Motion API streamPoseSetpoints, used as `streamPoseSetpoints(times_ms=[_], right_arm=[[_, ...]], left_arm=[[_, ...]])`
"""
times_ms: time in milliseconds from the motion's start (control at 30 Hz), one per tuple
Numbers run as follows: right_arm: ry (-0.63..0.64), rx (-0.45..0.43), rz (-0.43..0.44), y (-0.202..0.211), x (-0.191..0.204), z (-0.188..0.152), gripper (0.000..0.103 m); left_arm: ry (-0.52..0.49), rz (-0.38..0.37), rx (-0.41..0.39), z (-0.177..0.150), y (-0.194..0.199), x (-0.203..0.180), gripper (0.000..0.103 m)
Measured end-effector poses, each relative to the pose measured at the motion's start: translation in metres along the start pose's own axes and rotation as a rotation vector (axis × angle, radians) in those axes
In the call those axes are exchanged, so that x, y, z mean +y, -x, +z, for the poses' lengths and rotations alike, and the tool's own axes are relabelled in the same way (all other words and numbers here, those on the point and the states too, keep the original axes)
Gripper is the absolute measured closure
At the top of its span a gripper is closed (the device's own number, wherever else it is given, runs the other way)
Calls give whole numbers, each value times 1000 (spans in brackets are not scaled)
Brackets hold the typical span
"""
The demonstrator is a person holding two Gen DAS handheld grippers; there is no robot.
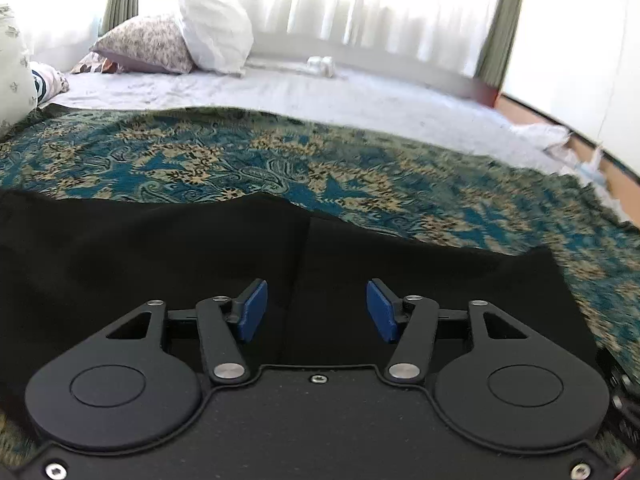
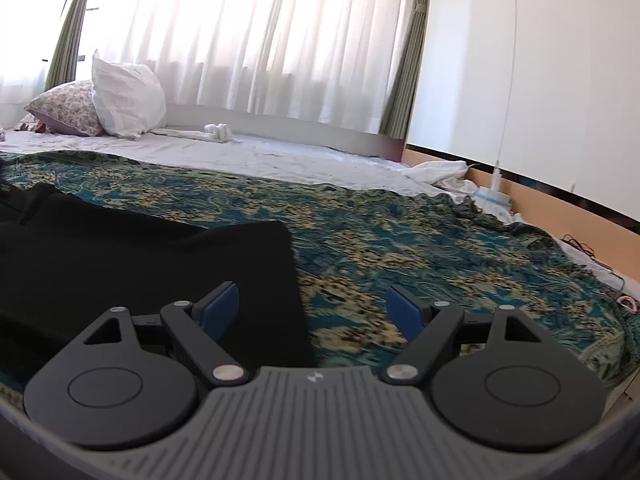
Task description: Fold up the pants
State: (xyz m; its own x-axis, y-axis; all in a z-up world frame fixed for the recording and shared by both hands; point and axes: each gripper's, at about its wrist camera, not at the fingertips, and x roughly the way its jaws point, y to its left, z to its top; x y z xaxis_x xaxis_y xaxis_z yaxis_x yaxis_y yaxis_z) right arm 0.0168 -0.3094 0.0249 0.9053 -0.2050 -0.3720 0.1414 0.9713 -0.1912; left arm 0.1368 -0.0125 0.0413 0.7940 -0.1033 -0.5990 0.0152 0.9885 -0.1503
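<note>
Black pants (image 1: pixel 160 248) lie flat on a teal and gold patterned bedspread (image 1: pixel 360 176). My left gripper (image 1: pixel 316 308) is open and empty, low over the pants, with a seam or fold line running between its blue pads (image 1: pixel 252 312). In the right wrist view the pants (image 2: pixel 140 264) fill the lower left, their right edge ending in a squared corner. My right gripper (image 2: pixel 312 312) is open and empty, straddling that right edge: its left pad (image 2: pixel 220 308) is over the black cloth, its right pad over the bedspread (image 2: pixel 440 248).
White sheet (image 1: pixel 280 92) beyond the bedspread. A floral pillow (image 1: pixel 148 44) and a white pillow (image 1: pixel 216 28) at the back left. A small white bundle (image 2: pixel 218 132) by the curtained window. Crumpled white cloth (image 2: pixel 440 172) and cables at the bed's right edge by the wall.
</note>
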Motion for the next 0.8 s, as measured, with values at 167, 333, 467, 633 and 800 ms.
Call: streamPoseSetpoints(times_ms=[167,333,467,633,800], right_arm=[[40,-4,46,-4,20,-3,16],[55,30,67,-11,30,-10,16],[42,48,72,-15,30,-13,16],[32,67,81,-19,29,-16,15],[33,73,80,-20,28,-15,15]], left_arm=[[-40,-19,-5,8,-30,-14,84],[-56,-17,14,10,-57,-22,84],[-78,42,17,8,-73,-21,84],[-176,90,-9,1,-74,-31,84],[-159,102,15,3,-63,-30,57]])
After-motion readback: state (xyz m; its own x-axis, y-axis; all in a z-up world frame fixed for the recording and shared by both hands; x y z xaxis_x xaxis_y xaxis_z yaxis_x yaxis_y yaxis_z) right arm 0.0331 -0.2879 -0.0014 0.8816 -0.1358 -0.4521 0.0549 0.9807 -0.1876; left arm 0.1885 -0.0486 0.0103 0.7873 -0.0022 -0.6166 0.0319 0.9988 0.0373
